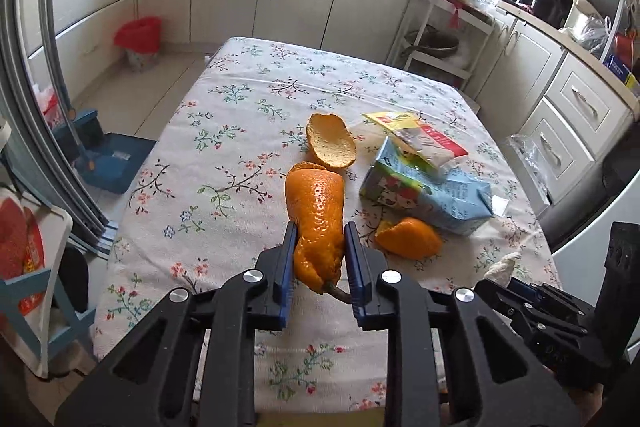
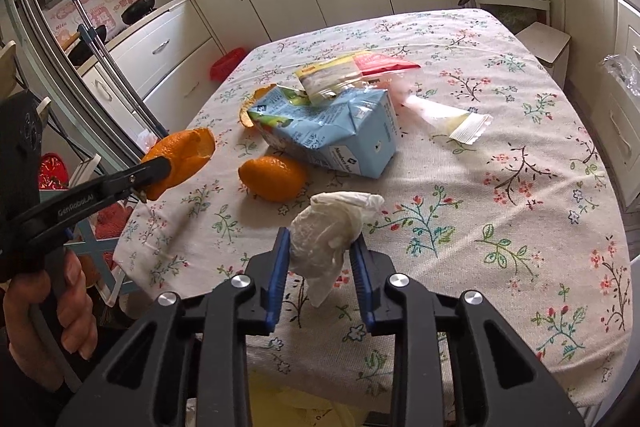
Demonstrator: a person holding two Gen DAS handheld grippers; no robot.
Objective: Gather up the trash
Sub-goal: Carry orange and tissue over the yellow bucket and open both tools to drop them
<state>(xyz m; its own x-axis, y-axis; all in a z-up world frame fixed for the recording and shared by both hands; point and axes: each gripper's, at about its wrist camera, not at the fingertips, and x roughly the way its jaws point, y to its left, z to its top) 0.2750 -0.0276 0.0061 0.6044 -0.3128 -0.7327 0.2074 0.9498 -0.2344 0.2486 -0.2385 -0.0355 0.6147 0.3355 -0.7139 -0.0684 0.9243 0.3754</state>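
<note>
Orange peel strip is clamped in the left gripper; the right gripper pinches a crumpled tissue. Mid-table, milk carton, two peel pieces, wrappers await collection.

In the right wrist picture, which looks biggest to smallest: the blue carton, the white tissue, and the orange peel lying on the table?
1. Blue carton: clearly the largest.
2. White tissue, held in the right gripper.
3. Orange peel on the table.

The tissue sits much nearer the camera, so it may only look bigger than the peel; their true order is unsure.
</note>
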